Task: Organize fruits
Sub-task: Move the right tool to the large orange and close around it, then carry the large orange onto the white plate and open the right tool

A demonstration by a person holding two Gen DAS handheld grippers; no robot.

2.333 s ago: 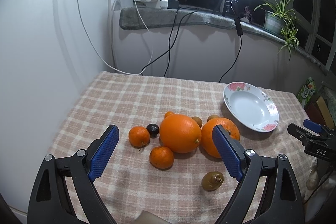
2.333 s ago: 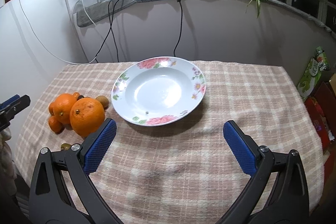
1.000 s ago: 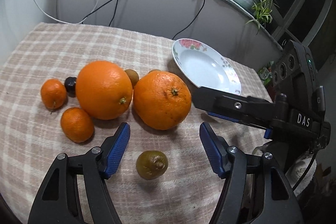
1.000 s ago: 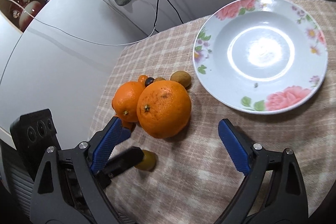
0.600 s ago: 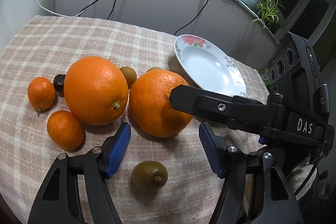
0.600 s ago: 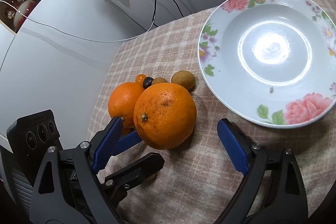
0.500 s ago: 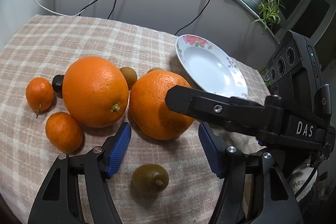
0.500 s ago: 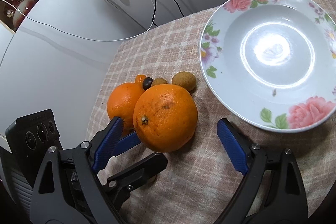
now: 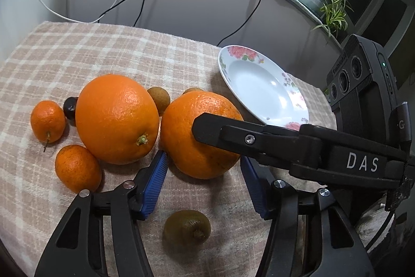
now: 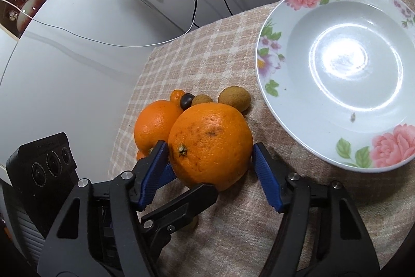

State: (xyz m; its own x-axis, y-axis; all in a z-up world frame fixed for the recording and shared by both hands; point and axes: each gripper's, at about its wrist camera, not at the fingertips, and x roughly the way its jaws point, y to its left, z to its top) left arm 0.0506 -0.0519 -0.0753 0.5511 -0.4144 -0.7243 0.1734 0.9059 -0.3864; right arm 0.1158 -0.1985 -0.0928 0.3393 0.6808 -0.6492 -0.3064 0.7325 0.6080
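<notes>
Oranges first: the nearer big orange (image 10: pixel 210 144) sits on the checked desk (image 10: pixel 197 53) directly between the blue pads of my right tongs (image 10: pixel 208 165). Both pads stand just beside its flanks, left pad at the stem side, right pad at the plate side. I cannot tell whether either pad touches the skin; I log the jaws as spread around the fruit, not yet clamped. It is near round, so no long axis matters; its stem points toward the left pad.

Plate (image 10: pixel 334 72) lies up and to the right of these tongs, empty, its rim near the orange but apart from it. Judgement: the carry runs rightward and away from me, a short one.

Second big orange (image 9: pixel 116 118) lies to the left of the first and touches or nearly touches it. The right tongs' left pad is wedged into that gap, so squeezing may nudge this neighbour.

Left tongs (image 9: pixel 203 181) are open and hold nothing. In the left wrist view the same nearer orange (image 9: pixel 181 136) sits just ahead of their tips, with a right-tong finger crossing over it. Collision between the two tools is my main worry.

Kiwi (image 9: pixel 186 227) lies between the left jaws, close in, free of both pads.

Two tangerines (image 9: pixel 77 169) lie far left, well apart from either tool.
</notes>
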